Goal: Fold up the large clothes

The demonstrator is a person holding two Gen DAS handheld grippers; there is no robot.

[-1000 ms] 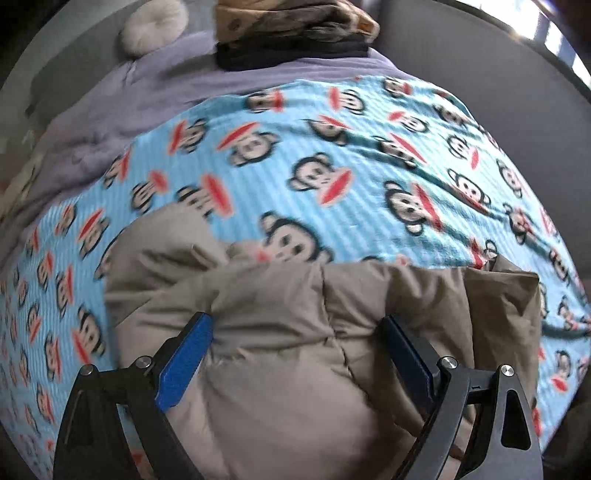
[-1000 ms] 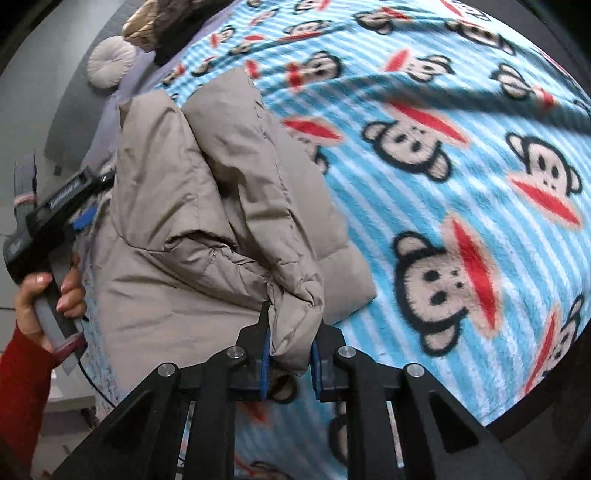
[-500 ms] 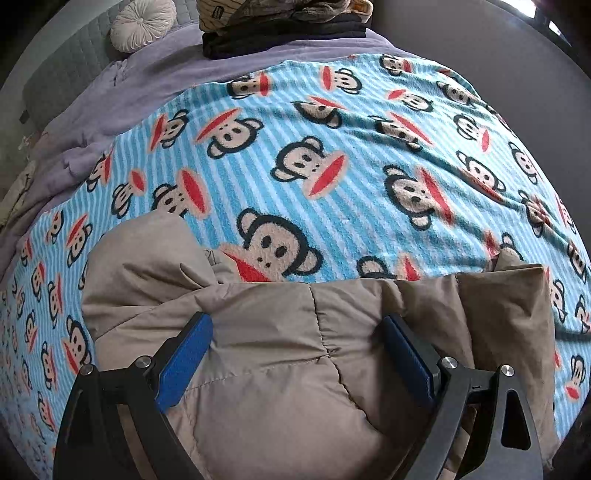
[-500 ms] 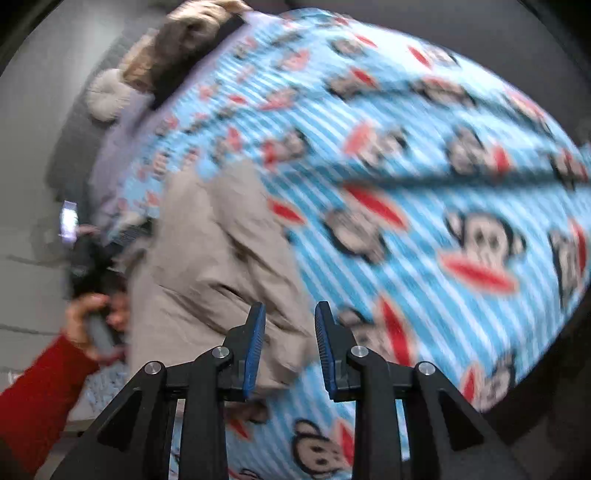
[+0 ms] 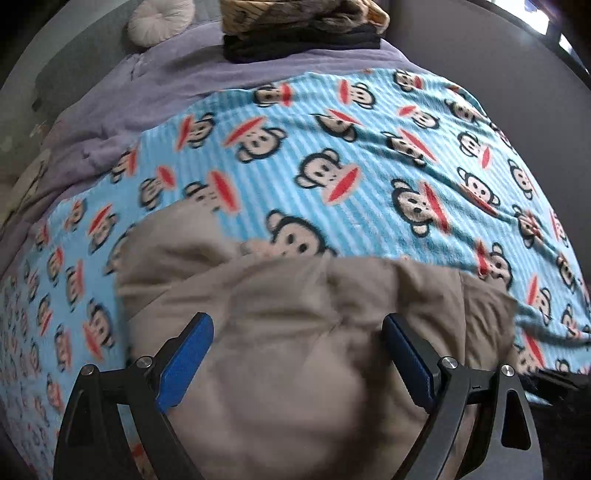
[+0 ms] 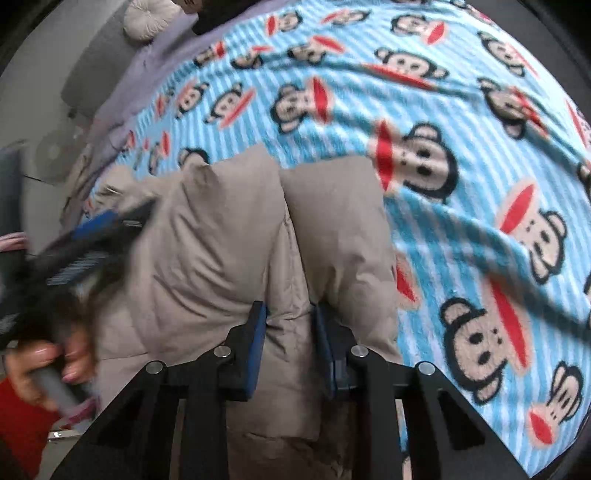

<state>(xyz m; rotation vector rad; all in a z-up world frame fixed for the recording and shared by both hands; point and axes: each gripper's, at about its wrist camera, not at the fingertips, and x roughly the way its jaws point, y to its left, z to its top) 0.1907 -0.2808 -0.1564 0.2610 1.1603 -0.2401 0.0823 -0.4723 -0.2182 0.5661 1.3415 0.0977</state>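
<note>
Left wrist view: the left gripper [image 5: 297, 345] stands with its jaws spread wide over the jacket [image 5: 295, 332], a tan padded one that fills the lower middle of the frame. Both blue pads [image 5: 186, 360] sit apart, one at each side of a puffy bulge of cloth; whether they touch the fabric cannot be told, and nothing is pinched between them. The jacket lies bunched on a blanket [image 5: 332, 147], light blue with stripes and monkey faces, which covers most of the bed. Beyond the blanket runs a purple sheet [image 5: 166, 85]. At the far end sit a round pillow [image 5: 160, 18] and a stack of folded clothes [image 5: 303, 29], dark below and brown above.

Right wrist view: the right gripper [image 6: 290, 343] has its jaws set narrow, a fold of the jacket [image 6: 229, 240] lying in the gap between them. The pads look near the cloth, yet whether they press it cannot be told. The jacket runs from the gripper away up the frame, in two padded lobes with a seam between, and rests on the blanket [image 6: 461, 92]. To the left, blurred, is the left gripper [image 6: 99, 229] over the jacket's edge, held by a hand [image 6: 48, 358] with a red cuff.
</note>
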